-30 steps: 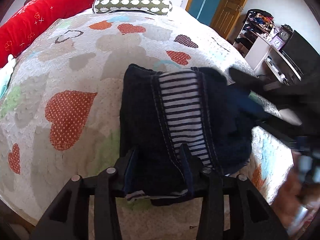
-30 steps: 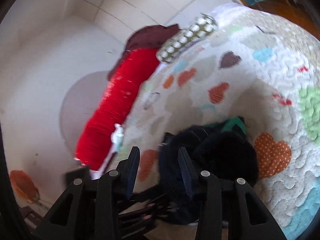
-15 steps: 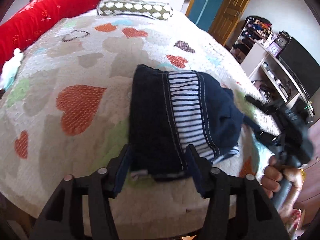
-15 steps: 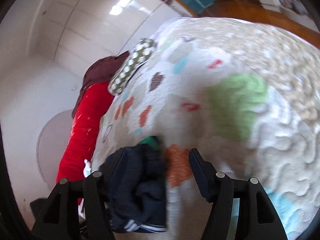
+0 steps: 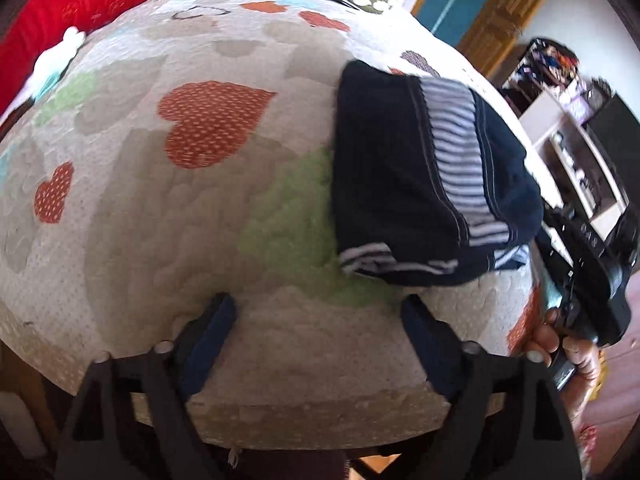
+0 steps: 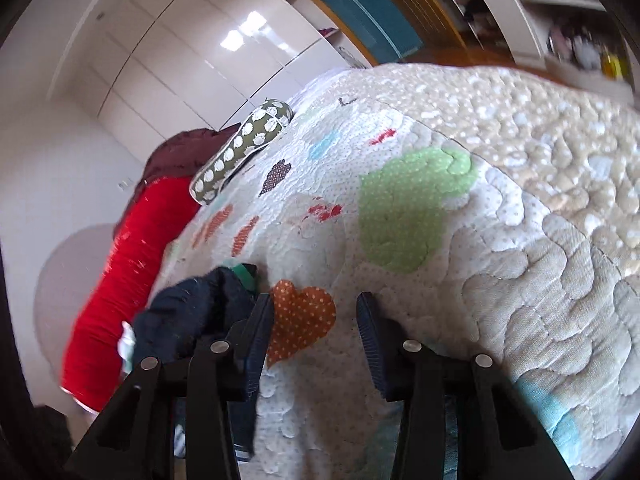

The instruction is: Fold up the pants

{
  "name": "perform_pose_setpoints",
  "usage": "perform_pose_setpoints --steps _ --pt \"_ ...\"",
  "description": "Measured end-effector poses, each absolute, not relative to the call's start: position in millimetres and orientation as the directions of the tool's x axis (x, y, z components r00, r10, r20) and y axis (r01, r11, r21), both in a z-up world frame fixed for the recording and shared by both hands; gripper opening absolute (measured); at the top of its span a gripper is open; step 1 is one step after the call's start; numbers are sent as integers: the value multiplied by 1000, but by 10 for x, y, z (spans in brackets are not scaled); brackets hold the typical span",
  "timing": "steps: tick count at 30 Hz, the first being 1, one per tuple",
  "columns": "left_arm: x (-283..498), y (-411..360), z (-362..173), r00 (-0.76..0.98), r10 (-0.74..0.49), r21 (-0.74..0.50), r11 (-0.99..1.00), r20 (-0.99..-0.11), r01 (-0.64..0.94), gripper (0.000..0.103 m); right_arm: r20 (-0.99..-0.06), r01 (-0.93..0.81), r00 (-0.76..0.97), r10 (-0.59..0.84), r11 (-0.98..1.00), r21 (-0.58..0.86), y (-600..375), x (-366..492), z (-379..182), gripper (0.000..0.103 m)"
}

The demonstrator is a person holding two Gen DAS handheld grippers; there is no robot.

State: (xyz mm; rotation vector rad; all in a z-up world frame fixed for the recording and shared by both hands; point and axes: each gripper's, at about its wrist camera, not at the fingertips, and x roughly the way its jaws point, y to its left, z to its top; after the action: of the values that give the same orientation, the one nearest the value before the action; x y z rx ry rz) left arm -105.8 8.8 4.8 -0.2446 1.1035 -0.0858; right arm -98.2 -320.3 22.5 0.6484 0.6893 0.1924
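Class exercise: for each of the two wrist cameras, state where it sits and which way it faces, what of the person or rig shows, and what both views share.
Left wrist: on the left gripper, open, facing across the quilt at the folded pants; the right hand shows holding its gripper.
Right wrist: on the right gripper, open, facing up the bed; only its fingers show.
Shared: pants, quilt, spotted pillow, red bolster.

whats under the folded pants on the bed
The folded navy pants lie on the heart-patterned quilt, partly over a green patch. In the right wrist view a bit of green shows beside them. Anything directly beneath is covered.
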Motion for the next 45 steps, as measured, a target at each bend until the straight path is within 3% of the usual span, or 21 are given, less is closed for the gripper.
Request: perform_pose_setpoints --steps 2,4,15,45 --pt "-1049 -22 13 441 -163 -193 981 -882 -23 100 -534 39 770 350 809 587 -3174 -1006 232 46" --pt "-1041 -95 -22 433 -136 -153 988 -891 -4 103 -532 33 774 344 817 575 -3113 -938 195 46" --pt "-1055 -168 -53 435 -95 -101 995 -896 9 103 -502 -27 830 241 918 396 -2846 -951 86 48" --pt "-1143 -280 -51 453 -61 -60 998 -890 16 103 -483 -48 843 238 927 372 -2846 -1066 106 51"
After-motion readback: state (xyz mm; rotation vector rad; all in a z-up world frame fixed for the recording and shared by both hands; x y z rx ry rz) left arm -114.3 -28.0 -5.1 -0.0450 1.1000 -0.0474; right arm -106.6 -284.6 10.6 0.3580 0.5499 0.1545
